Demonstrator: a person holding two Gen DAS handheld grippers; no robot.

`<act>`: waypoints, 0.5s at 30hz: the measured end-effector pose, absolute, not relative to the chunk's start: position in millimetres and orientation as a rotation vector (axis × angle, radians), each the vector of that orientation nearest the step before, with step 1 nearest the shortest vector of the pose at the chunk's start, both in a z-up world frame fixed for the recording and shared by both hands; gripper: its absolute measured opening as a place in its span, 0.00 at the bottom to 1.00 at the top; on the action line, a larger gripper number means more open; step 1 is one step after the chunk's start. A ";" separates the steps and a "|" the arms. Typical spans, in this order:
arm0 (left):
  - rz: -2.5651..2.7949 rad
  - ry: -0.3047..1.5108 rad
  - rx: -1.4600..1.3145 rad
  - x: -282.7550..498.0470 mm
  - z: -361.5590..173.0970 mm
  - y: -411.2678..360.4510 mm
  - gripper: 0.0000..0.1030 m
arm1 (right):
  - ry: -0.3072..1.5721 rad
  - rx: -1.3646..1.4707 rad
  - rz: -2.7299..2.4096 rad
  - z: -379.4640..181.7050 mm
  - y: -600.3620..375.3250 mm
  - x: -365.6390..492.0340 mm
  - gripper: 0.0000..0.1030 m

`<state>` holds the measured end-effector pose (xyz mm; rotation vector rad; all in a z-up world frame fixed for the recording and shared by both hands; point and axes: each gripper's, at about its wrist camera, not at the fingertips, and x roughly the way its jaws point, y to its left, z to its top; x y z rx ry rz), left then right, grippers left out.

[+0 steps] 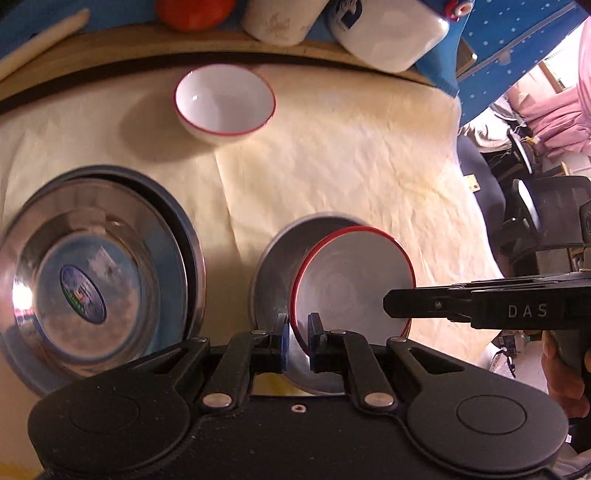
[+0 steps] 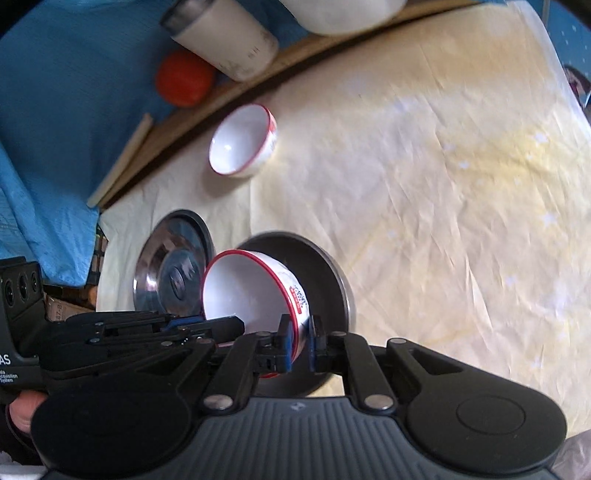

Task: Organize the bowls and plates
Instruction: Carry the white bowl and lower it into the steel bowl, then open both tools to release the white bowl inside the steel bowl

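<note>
A white bowl with a red rim (image 1: 351,284) (image 2: 236,295) is tilted over a grey steel plate (image 1: 271,273) (image 2: 328,280); both lie on the cream cloth. My left gripper (image 1: 298,332) is shut on its near rim. My right gripper (image 2: 300,341) is shut on the opposite rim and enters the left wrist view from the right (image 1: 387,306). The left gripper (image 2: 201,324) shows at the left in the right wrist view. A second red-rimmed white bowl (image 1: 225,98) (image 2: 240,140) stands upright farther back. A stack of shiny steel dishes (image 1: 96,273) (image 2: 173,266) lies to the left.
Along the back wooden ledge (image 1: 147,44) stand an orange ball (image 1: 194,13) (image 2: 183,77), a white cup (image 1: 280,20) (image 2: 225,37) and a white container (image 1: 391,33). A wooden stick (image 1: 40,37) (image 2: 122,162) leans there. The table's right edge (image 1: 476,206) drops off beside chairs.
</note>
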<state>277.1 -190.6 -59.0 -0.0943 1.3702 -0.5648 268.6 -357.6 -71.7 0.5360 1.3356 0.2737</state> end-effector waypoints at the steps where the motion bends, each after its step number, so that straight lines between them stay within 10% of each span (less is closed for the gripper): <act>1: -0.559 1.378 -0.090 276.1 -60.9 -192.4 0.10 | 1.341 0.534 0.275 -73.6 -358.0 268.0 0.09; 15: -0.501 1.390 -0.076 278.9 -66.7 -196.7 0.13 | 1.384 0.508 0.272 -90.9 -352.0 278.9 0.12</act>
